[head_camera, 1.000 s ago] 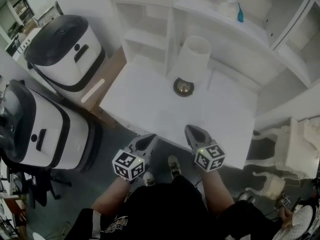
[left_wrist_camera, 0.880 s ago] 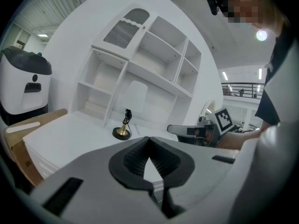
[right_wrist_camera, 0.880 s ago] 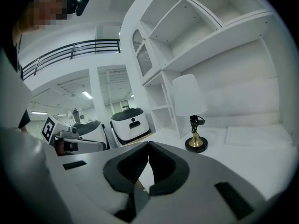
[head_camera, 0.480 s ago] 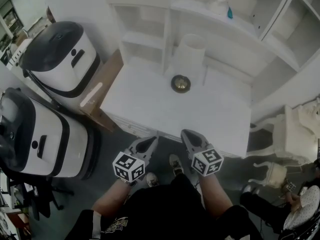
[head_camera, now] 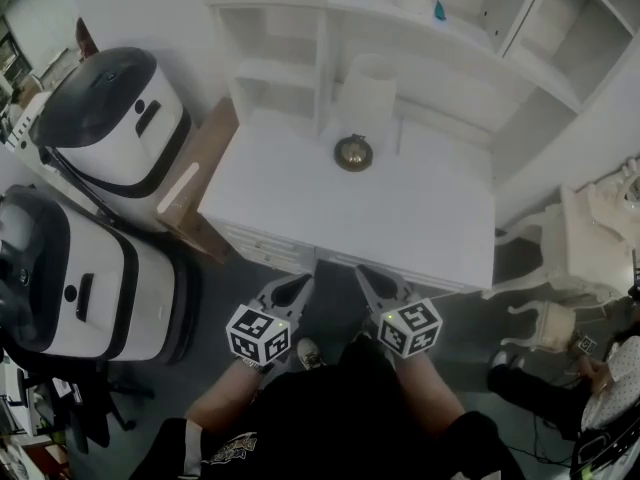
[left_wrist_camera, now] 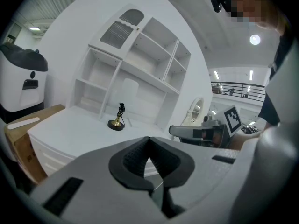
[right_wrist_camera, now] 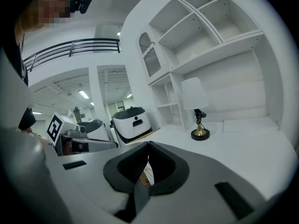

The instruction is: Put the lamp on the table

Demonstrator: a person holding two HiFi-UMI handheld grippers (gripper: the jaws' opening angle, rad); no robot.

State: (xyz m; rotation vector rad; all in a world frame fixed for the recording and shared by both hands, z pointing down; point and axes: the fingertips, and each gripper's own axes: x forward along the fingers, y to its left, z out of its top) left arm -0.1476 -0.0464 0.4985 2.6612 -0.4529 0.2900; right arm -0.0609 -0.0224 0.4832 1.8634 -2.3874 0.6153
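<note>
Both grippers are hanging short of the near edge of the table [head_camera: 300, 203], over the floor, side by side and toed in slightly toward each other.

- Left gripper [head_camera: 288, 290]: jaws are meeting at the tips, nothing between them.
- Right gripper [head_camera: 377, 282]: jaws are also pressing together. A tan scrap is showing through the slot behind the tips in the right gripper view. I judge it to be background rather than something gripped.
- Both are pointing roughly level, tipping a little downward, forearms drawn in close to the body.

Key relation: the lamp [head_camera: 366, 88] is standing well ahead of both sets of fingertips, across the tabletop toward its far side.

- The round brass base [head_camera: 353, 153] is resting flat on the white surface.
- The long axis is running upright, with the white shade above.
- In the head view the base is sitting closer to the right gripper's line than to the left's, so the right hand is the nearer one.
- It is falling left of the jaws in the left gripper view and right of them in the right gripper view, so neither gripper is aiming at it.

Judgement: the lamp is already sitting where the task wants it, so the placement looks complete and no reach appears called for.

Beyond it, the white shelf unit [head_camera: 450, 63] is rising just behind the shade.
</note>
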